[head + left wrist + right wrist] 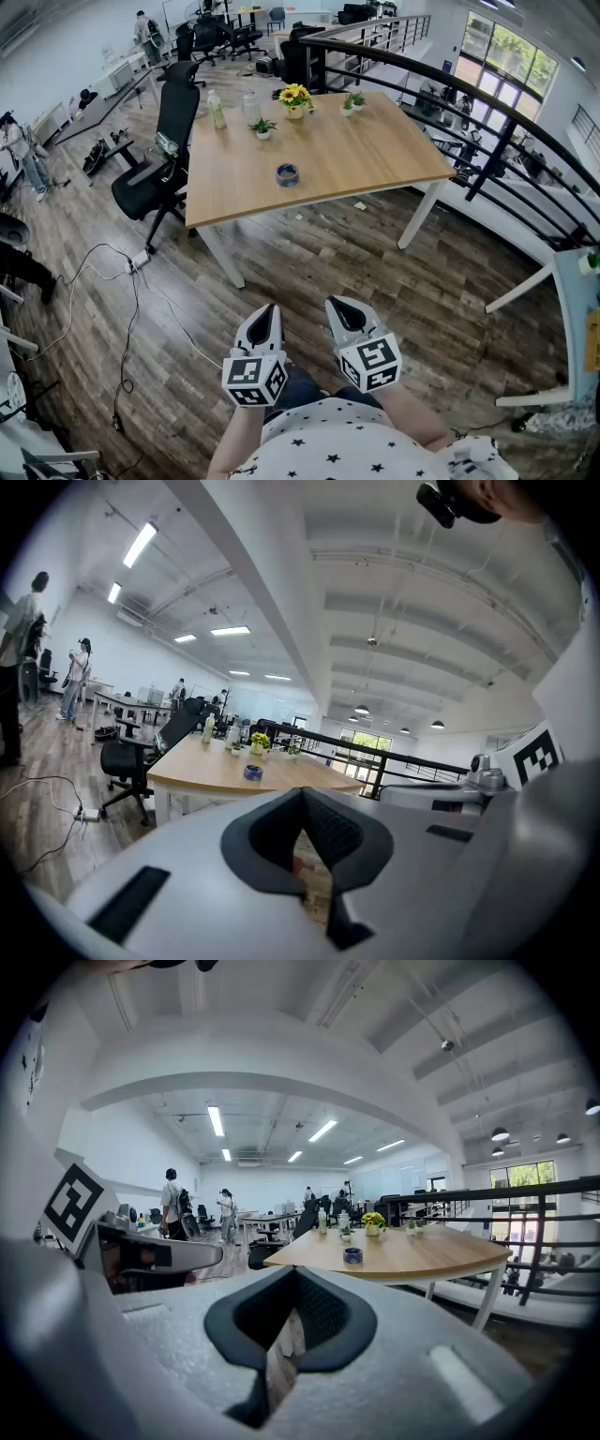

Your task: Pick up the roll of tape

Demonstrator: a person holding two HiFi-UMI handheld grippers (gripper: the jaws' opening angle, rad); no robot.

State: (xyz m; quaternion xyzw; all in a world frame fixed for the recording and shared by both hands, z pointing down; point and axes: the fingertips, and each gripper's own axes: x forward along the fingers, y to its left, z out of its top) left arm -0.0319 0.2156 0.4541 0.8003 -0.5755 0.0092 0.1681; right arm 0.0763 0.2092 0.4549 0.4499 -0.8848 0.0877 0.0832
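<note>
A wooden table (pixel 375 150) bears yellow flowers (pixel 296 96) and a bottle (pixel 217 111); a black chair (pixel 176 117) stands beside it.

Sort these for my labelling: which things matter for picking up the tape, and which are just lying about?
Job: roll of tape, left gripper, right gripper (both shut, empty).
Lying about: sunflower pot, bottle, potted plant, office chair.

Two white grippers, a starred shirt

The left gripper (pixel 269 314) and right gripper (pixel 339 307) had pale, faintly grainy white shells with dark grey ribbed pads (pixel 333 834) lining the jaws. Each bore a white cube printed with black square markers: the left cube (pixel 253 380) and the right cube (pixel 370 364). The person wore a white shirt (pixel 337 445) dotted with small black stars, with a dark blue garment (pixel 298 389) below it.
</note>
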